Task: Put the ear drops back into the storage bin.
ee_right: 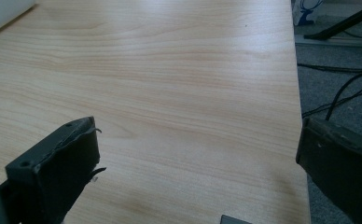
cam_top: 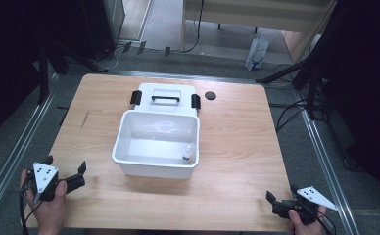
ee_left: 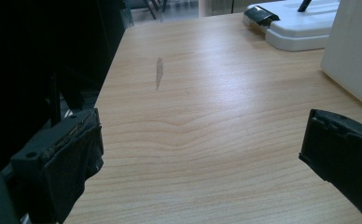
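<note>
A white open box stands in the middle of the wooden table, with a small white bottle upright in its near right corner. The box's lid, with a black handle and black latches, lies flat just behind it. My left gripper rests at the table's near left corner, open and holding nothing. My right gripper sits at the near right corner, also open and holding nothing. In the left gripper view the jaws of the left gripper stand wide apart over bare wood, with the box wall and lid to the right. The right gripper likewise spans bare wood.
A small black round cap lies on the table right of the lid. A grey smear marks the wood at the left. Cables run over the floor past the table's right edge. Dark stands flank both sides.
</note>
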Demonstrator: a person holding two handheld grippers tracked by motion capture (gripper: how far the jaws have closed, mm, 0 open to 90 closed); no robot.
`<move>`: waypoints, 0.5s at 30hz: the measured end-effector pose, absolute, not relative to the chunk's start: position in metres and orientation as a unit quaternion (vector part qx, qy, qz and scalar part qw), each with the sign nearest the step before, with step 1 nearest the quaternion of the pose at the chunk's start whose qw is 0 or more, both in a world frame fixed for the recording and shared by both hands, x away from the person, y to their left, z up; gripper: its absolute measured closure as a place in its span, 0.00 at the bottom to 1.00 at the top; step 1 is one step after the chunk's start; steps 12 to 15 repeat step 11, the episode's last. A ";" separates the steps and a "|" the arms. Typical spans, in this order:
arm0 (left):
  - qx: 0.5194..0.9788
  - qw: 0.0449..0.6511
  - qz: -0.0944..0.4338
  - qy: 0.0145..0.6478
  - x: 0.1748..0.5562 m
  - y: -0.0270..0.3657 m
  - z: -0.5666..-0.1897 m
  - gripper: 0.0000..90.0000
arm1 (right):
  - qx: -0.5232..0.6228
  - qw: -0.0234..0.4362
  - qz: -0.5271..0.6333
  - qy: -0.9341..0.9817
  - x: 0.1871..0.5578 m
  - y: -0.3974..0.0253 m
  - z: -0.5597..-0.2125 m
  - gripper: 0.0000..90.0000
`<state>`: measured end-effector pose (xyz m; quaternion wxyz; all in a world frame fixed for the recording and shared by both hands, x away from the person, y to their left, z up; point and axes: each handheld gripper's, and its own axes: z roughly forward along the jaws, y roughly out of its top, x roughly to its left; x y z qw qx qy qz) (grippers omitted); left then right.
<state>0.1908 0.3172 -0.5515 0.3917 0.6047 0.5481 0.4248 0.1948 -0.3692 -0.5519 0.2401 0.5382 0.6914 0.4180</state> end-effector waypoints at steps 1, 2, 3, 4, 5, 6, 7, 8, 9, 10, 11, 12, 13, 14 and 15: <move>0.604 0.392 0.425 0.549 0.191 0.317 -0.552 0.00 | 0.536 0.241 0.418 0.693 0.195 -0.369 -0.552 0.00; 0.603 0.392 0.424 0.550 0.191 0.317 -0.552 0.00 | 0.537 0.239 0.415 0.694 0.195 -0.367 -0.552 0.00; 0.602 0.393 0.422 0.551 0.191 0.317 -0.552 0.00 | 0.533 0.240 0.411 0.700 0.194 -0.366 -0.553 0.00; 0.602 0.394 0.422 0.552 0.191 0.318 -0.552 0.00 | 0.531 0.242 0.408 0.703 0.194 -0.364 -0.553 0.00; 0.601 0.395 0.421 0.553 0.191 0.318 -0.552 0.00 | 0.530 0.242 0.406 0.704 0.194 -0.363 -0.554 0.00; 0.599 0.396 0.421 0.554 0.191 0.318 -0.552 0.00 | 0.529 0.242 0.404 0.706 0.194 -0.363 -0.554 0.00; 0.599 0.396 0.421 0.555 0.191 0.318 -0.552 0.00 | 0.530 0.242 0.402 0.706 0.195 -0.363 -0.554 0.00; 0.599 0.396 0.421 0.555 0.191 0.318 -0.552 0.00 | 0.533 0.241 0.402 0.704 0.195 -0.363 -0.554 0.00; 0.598 0.396 0.422 0.555 0.191 0.318 -0.552 0.00 | 0.534 0.240 0.403 0.704 0.195 -0.364 -0.554 0.00; 0.598 0.396 0.423 0.554 0.191 0.318 -0.552 0.00 | 0.535 0.239 0.403 0.703 0.196 -0.364 -0.554 0.00; 0.600 0.394 0.423 0.553 0.191 0.318 -0.552 0.00 | 0.535 0.240 0.404 0.702 0.196 -0.364 -0.554 0.00; 0.600 0.394 0.423 0.553 0.191 0.318 -0.552 0.00 | 0.535 0.240 0.404 0.702 0.196 -0.364 -0.554 0.00; 0.600 0.394 0.423 0.553 0.191 0.318 -0.552 0.00 | 0.535 0.240 0.404 0.702 0.196 -0.364 -0.554 0.00; 0.600 0.394 0.423 0.553 0.191 0.318 -0.552 0.00 | 0.535 0.240 0.404 0.702 0.196 -0.364 -0.554 0.00; 0.600 0.394 0.423 0.553 0.191 0.318 -0.552 0.00 | 0.535 0.240 0.404 0.702 0.196 -0.364 -0.554 0.00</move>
